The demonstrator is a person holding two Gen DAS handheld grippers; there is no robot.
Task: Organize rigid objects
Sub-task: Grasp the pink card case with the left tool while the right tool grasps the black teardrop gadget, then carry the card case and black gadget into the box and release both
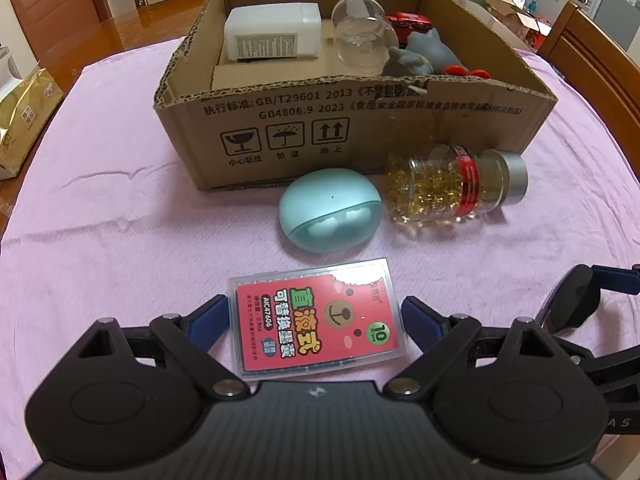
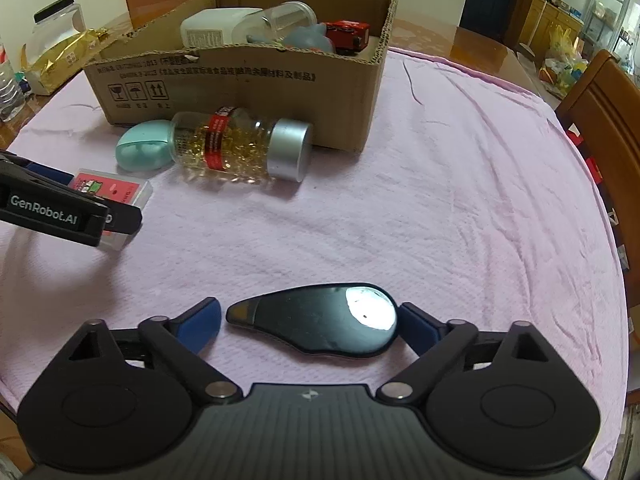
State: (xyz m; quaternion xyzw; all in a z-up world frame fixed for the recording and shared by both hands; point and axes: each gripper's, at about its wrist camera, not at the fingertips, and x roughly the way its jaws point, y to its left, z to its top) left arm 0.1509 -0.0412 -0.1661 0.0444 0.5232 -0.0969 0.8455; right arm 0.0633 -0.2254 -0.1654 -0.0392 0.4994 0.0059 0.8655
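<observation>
Pink cloth (image 1: pixel 120 220) across the counter. At nine o'clock, straddled the red-labelled clear case (image 1: pixel 316 320) with the left tongs (image 1: pixel 316 316), wide, pads just beside its long edges, not pressing. At three o'clock, bracketed the glossy black teardrop piece (image 2: pixel 320 324) with the right tongs (image 2: pixel 310 320), also wide: right pad touching, left pad apart. Judged the step as pick-up for both; needed next a squeeze, a lift, then a carry to the cardboard box (image 1: pixel 360 128) at twelve. Noted the mint earbud case (image 1: pixel 330 208) and toppled capsule bottle (image 1: pixel 452 184) just before the box's near wall, on that route; called for passing high over them. Found the box partly filled.
</observation>
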